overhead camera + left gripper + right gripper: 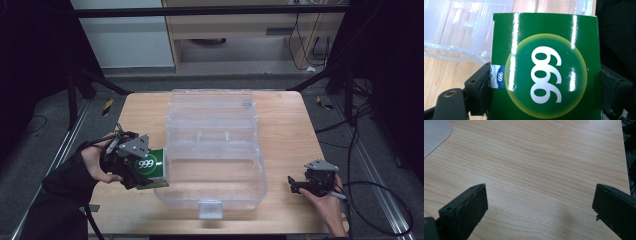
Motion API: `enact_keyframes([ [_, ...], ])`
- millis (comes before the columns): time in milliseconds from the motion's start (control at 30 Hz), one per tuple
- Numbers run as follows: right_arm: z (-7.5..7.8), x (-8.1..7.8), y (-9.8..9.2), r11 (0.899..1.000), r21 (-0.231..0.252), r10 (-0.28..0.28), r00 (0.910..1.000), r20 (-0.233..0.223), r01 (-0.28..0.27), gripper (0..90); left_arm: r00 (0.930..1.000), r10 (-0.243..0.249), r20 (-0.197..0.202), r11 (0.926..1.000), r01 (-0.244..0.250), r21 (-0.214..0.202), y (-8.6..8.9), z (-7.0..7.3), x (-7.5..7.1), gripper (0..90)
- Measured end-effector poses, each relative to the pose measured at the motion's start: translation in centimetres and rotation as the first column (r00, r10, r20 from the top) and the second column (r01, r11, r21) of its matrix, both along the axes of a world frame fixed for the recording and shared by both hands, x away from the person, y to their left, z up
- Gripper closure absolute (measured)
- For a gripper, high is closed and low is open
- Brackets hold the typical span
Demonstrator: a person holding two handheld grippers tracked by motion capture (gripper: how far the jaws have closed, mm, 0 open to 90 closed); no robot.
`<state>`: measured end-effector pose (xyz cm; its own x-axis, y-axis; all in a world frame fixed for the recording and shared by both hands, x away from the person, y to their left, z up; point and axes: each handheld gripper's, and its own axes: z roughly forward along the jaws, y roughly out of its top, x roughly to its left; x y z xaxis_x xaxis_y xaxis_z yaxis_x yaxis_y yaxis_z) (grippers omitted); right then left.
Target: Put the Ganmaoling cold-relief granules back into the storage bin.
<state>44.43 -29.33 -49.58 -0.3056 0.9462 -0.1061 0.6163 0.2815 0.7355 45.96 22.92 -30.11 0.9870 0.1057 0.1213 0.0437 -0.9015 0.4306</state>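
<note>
Left gripper view put the green box (546, 67) right in front of you, its glossy face printed with a white "999" inside a yellow-edged circle, and your left tool (546, 100) was clamped on it, one black jaw pressed against each side. In the high view that left tool (131, 161) held the green box (152, 167) above the worktop (290, 130) at its left side, just beside the left wall of the clear plastic case (215, 150), near its front corner; I could not tell whether box and case touched. The case stood open in the middle of the worktop, its lid tilted back on the far side and a latch tab at its front edge. Your right tool (295, 184) sat well apart from all this, near the worktop's front right corner, and in the right gripper view its jaws stood wide apart over bare wood with nothing between them
</note>
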Motion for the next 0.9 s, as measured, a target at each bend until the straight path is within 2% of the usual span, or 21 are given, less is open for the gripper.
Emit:
enact_keyframes([
  [133, 0.0, 0.0, 0.0, 1.000, 0.000, 0.001, 1.0000, -0.001, -0.001, 0.6, 0.9998, -0.020, 0.000, 0.9998, 0.020, 0.009, -0.8, -0.1, 0.2, 15.0],
  [300, 0.0, 0.0, 0.0, 1.000, -0.001, 0.002, 1.0000, -0.001, -0.002, 0.6, 0.9997, -0.025, -0.007, 0.9997, 0.025, -0.006, -1.8, -0.3, 0.4, 15.0],
  [433, 0.0, 0.0, 0.0, 1.000, 0.000, 0.002, 1.0000, -0.005, -0.002, 0.5, 0.9993, -0.038, -0.007, 0.9992, 0.038, 0.012, -2.5, -0.5, 0.6, 15.0],
  [900, -0.1, 0.0, 0.1, 1.000, -0.004, 0.007, 0.9999, -0.009, -0.007, 0.6, 0.9970, -0.077, -0.009, 0.9969, 0.077, 0.015, -4.5, -1.2, 1.2, 15.0],
])
